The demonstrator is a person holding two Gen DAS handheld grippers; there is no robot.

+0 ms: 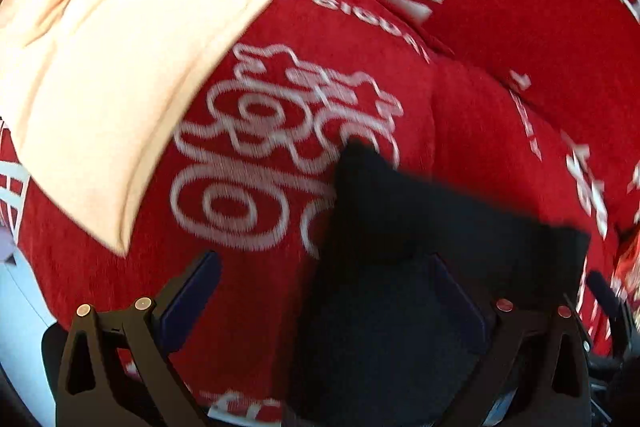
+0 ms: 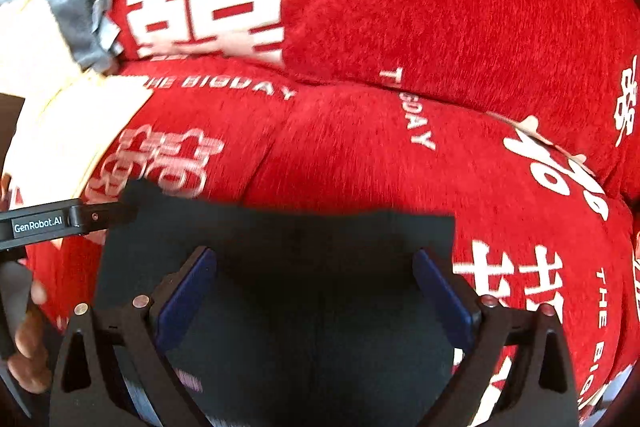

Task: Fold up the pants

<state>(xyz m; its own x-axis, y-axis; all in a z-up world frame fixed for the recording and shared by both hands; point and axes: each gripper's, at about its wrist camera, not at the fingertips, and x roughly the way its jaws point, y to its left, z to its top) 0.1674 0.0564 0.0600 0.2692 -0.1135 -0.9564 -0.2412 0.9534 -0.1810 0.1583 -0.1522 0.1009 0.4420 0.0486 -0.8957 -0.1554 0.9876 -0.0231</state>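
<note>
A: Pants [image 2: 280, 267] status?
B: Black, lying on the red sofa cover [image 2: 400, 27]. In the right wrist view the far edge runs straight across the seat, with the fabric filling the space between the fingers and below.
A: Folded?
B: Edges look squared off and flat. Can't count layers, all black, no detail.
A: Right gripper [image 2: 315, 281]?
B: Jaws spread wide, blue pads [image 2: 188, 291] well apart. Pants sit under and between them. Nothing pinched that I can see.
A: Left gripper [image 1: 326, 293]?
B: Also wide open. Its left pad [image 1: 194, 297] is over bare red cover. The right pad overlaps the pants [image 1: 400, 267]; whether it touches, can't tell. Frame is motion-blurred.
A: Seen from the other side?
B: Right wrist view shows the left gripper's body at the left edge, label "GenRobot.AI", tip at the pants' far-left corner. A hand [image 2: 28, 347] is on its handle, lower left.
A: Anything else on the sofa?
B: Peach garment [image 1: 100, 87], folded, left of the pants and apart from them. Grey cloth [image 2: 84, 15] behind it, against the back cushion.
A: Cover print?
B: White characters plus "THE BIGDAY" lettering. A seat-cushion seam runs just beyond the pants.
</note>
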